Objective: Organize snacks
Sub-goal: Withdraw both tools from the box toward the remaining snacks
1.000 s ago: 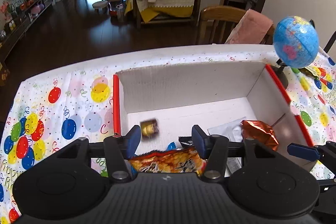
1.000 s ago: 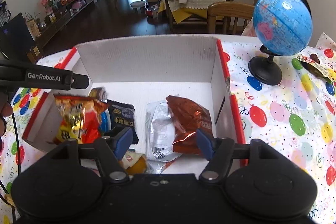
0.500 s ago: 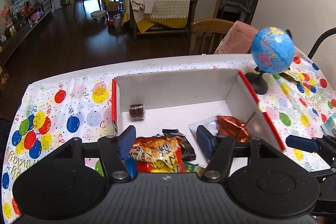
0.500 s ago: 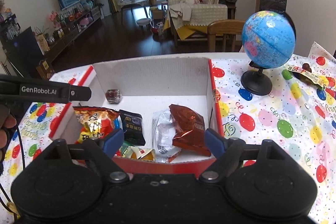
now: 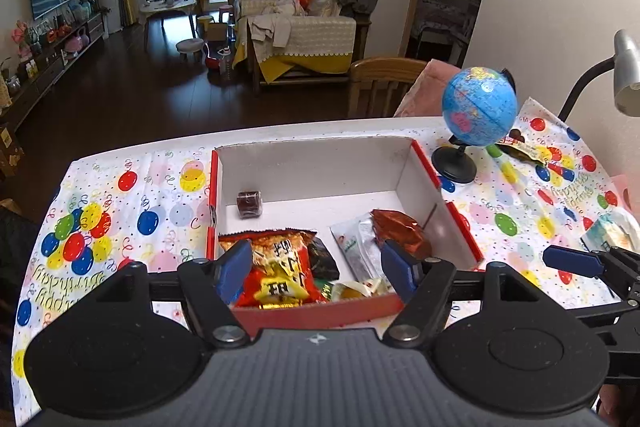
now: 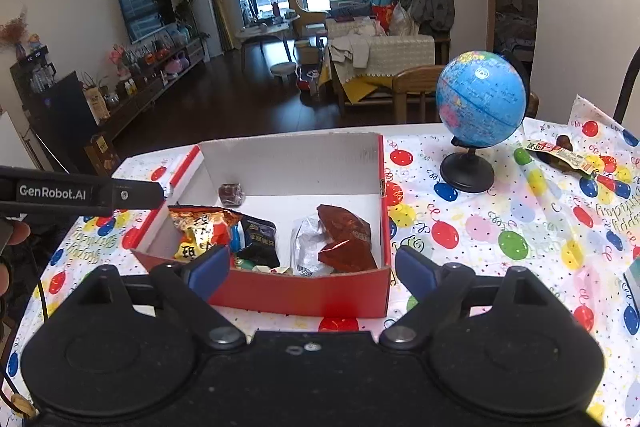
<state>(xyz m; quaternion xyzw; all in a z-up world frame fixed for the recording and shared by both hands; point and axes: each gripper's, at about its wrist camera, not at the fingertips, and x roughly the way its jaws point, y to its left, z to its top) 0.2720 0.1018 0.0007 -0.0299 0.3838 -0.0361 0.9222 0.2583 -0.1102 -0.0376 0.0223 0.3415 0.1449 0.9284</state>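
From the left wrist, we see the left gripper (image 5: 316,273) with jaws apart and opening, nothing pressed between the blue pads; the red-and-white box (image 5: 320,313) lies just beyond the fingers, an orange snack bag (image 5: 276,267) in its near left corner, a red-brown foil packet (image 5: 400,231) to the right (a small dark sweet (image 5: 249,203) sits alone by the far wall). From the right wrist, we see the right gripper (image 6: 312,271) spread wider, also opening and empty, the box below and ahead of it on the balloon tablecloth (image 6: 480,239), a globe (image 6: 480,99) to the right.
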